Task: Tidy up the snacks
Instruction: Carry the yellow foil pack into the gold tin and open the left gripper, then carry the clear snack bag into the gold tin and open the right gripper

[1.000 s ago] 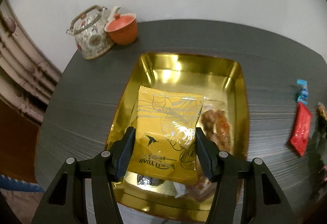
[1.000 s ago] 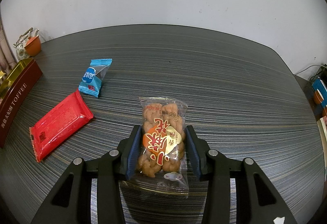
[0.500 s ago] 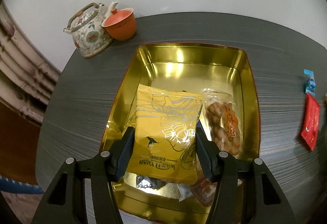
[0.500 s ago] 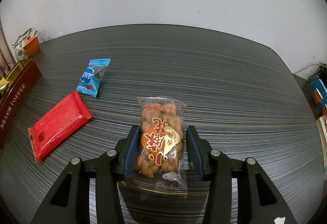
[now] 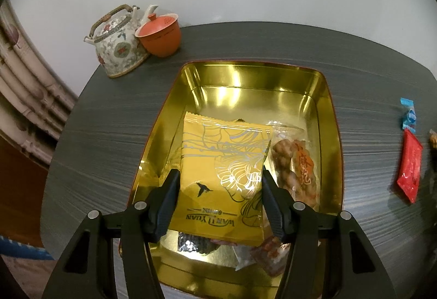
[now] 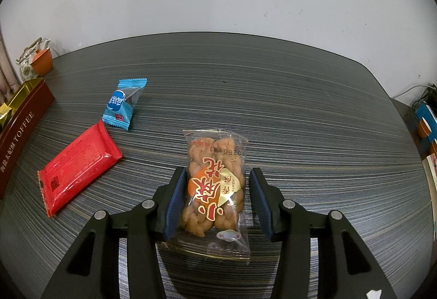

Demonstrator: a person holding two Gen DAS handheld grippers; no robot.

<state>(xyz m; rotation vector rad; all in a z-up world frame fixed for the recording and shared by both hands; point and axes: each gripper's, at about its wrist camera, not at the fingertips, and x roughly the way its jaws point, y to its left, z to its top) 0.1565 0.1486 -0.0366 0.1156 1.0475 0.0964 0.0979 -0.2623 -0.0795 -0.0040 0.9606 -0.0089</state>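
My left gripper (image 5: 220,178) is shut on a yellow snack packet (image 5: 218,170), held over the near half of an open gold tin (image 5: 245,80). Beside it in the tin lies a clear packet of fried dough twists (image 5: 297,168), with smaller wrapped sweets partly hidden under the yellow packet. In the right wrist view a second twist packet (image 6: 215,181) lies flat on the dark table between the fingers of my right gripper (image 6: 217,176). Those jaws are opening: the left pad is against the wrapper and the right pad stands clear of it.
A red flat packet (image 6: 76,165) and a blue wrapped candy (image 6: 123,105) lie on the table left of the right gripper. The tin's dark red side (image 6: 19,129) is at the far left. A floral teapot (image 5: 117,45) and an orange lidded cup (image 5: 161,34) stand behind the tin.
The left gripper has drawn back slightly with the yellow packet, so more of the tin shows. The right jaws have widened and let go of the twist packet, which stays on the table.
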